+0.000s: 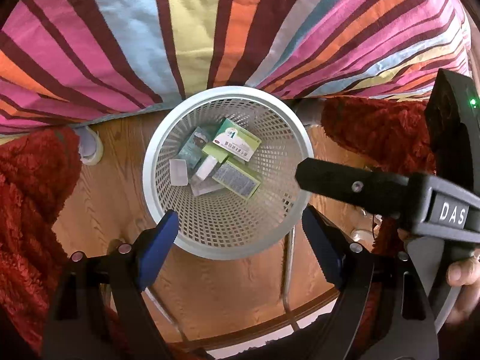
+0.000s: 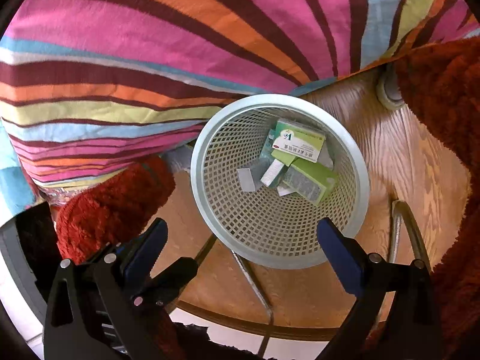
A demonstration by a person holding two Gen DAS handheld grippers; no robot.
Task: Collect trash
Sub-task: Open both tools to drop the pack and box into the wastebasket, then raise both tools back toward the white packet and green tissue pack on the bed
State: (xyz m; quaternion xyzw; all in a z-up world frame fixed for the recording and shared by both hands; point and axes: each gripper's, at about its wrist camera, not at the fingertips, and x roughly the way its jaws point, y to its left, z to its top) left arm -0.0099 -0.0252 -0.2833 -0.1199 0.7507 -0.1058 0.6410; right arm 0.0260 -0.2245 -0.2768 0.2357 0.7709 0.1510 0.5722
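Note:
A white mesh waste basket (image 1: 271,114) stands on the wooden floor and holds several small cartons, among them a green and white medicine box (image 1: 237,144) on top. My left gripper (image 1: 240,240) is open and empty, above the basket's near rim. The right gripper's body (image 1: 375,189) reaches in from the right over the rim. In the right wrist view the basket (image 2: 207,138) sits ahead with the same box (image 2: 300,144) inside. My right gripper (image 2: 243,246) is open and empty above the near rim.
A striped bedspread (image 1: 210,30) hangs behind the basket. Red shaggy fabric (image 1: 27,195) lies left and right (image 2: 444,96). A roll of tape (image 1: 90,147) lies on the floor by the bed. Metal legs and a curved wooden rim (image 2: 258,327) show below the grippers.

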